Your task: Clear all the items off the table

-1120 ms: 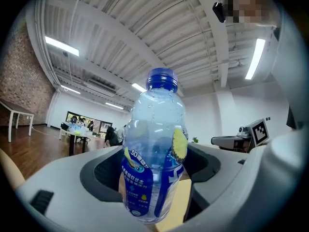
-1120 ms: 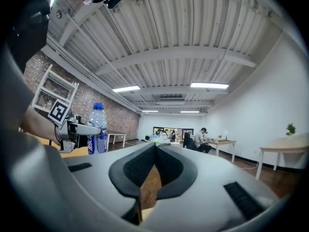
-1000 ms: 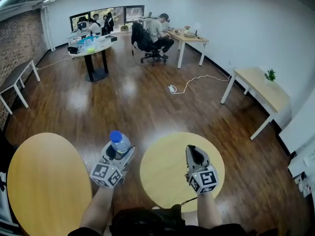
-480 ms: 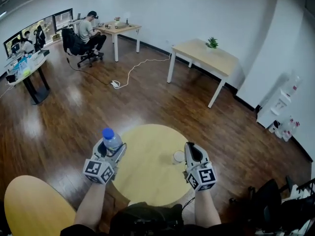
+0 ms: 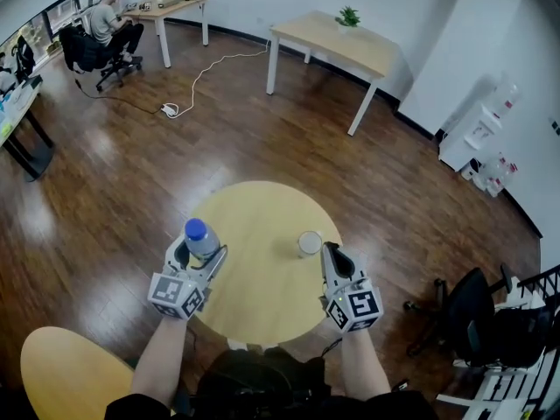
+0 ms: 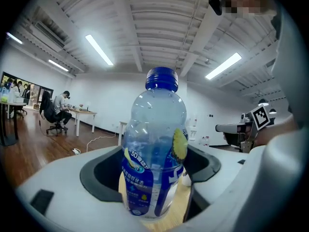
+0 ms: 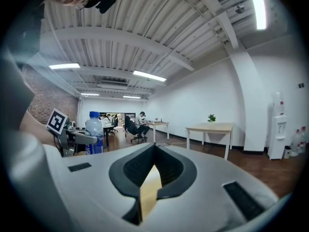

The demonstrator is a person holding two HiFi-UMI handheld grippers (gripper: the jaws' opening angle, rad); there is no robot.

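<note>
A clear water bottle (image 5: 199, 237) with a blue cap and blue label stands upright between the jaws of my left gripper (image 5: 203, 254), which is shut on it. It hangs over the left edge of the round yellow table (image 5: 254, 226). In the left gripper view the bottle (image 6: 154, 149) fills the middle, with the pads against its lower body. A small white cup (image 5: 309, 243) stands on the table's right side. My right gripper (image 5: 332, 252) is just right of the cup, shut and holding nothing; its jaws meet in the right gripper view (image 7: 153, 151).
A second round yellow table (image 5: 70, 374) lies at the lower left. A black office chair (image 5: 477, 322) stands to the right. Farther off are a rectangular wooden table (image 5: 337, 42) with a plant, a water dispenser (image 5: 477, 134) and a seated person (image 5: 109, 24) at a desk.
The view has swung round the room. Both grippers have come in over the small round table, the bottle still in the left one. The white cup has come into view beside the right gripper.
</note>
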